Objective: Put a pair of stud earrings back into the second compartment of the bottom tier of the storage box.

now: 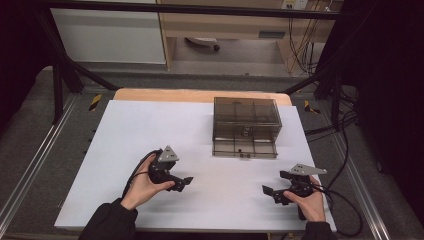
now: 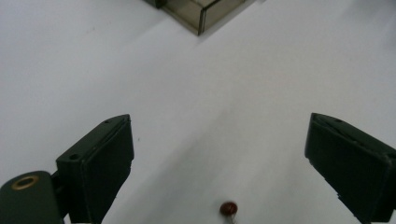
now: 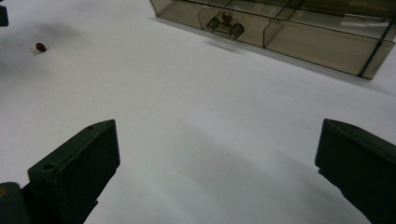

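High view is showing the left gripper (image 1: pixel 184 182) lying low at lower left of the white table (image 1: pixel 130 130), jaws spread wide around nothing. A small reddish-brown bead (image 2: pixel 229 208) is sitting at the bottom of the left gripper view, between its jaws. Right gripper (image 1: pixel 270 192), lower right, is gaping wide too, empty. The smoky plastic drawer box (image 1: pixel 245 125) is standing upper centre.

Your work piece is a small, round, reddish-brown bead (image 2: pixel 229 208) with a thin wire lead, lying loose on the white table (image 2: pixel 224 93), well apart from the smoky clear drawer box (image 1: pixel 245 127), whose lower drawer stands open.
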{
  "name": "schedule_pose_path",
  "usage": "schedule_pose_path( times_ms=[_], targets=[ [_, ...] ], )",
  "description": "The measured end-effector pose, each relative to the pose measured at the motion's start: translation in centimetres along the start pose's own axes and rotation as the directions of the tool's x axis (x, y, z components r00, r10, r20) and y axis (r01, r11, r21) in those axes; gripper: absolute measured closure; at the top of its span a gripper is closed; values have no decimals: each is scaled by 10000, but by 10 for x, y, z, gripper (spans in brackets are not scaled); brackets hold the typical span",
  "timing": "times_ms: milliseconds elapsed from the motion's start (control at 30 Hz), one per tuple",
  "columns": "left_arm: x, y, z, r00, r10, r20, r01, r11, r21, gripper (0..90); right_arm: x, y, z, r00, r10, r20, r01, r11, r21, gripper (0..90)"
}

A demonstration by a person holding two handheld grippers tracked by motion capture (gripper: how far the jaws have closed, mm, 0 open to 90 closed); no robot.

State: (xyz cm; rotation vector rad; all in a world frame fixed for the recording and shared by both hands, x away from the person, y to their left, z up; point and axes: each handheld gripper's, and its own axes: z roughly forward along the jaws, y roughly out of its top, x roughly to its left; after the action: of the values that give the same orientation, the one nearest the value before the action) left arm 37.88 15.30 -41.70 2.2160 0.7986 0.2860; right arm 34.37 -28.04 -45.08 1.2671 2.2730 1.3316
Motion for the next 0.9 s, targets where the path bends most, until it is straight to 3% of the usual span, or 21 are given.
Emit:
schedule_pose_path(
  times_ms=[300,767,900],
  targets=[
    [-1,-21,-1,9992,-382,-109,383,9992,143,130,0,0,1,10000,-13,12,13,10000,17,6],
    [-6,-27,1,9969,-768,178,759,9961,458,437,1,0,1,10000,19,7,-19,10000,82,6],
    [-8,-29,2,9977,-683,-14,683,9965,479,503,0,0,1,10000,-24,12,24,10000,38,6]
  ],
)
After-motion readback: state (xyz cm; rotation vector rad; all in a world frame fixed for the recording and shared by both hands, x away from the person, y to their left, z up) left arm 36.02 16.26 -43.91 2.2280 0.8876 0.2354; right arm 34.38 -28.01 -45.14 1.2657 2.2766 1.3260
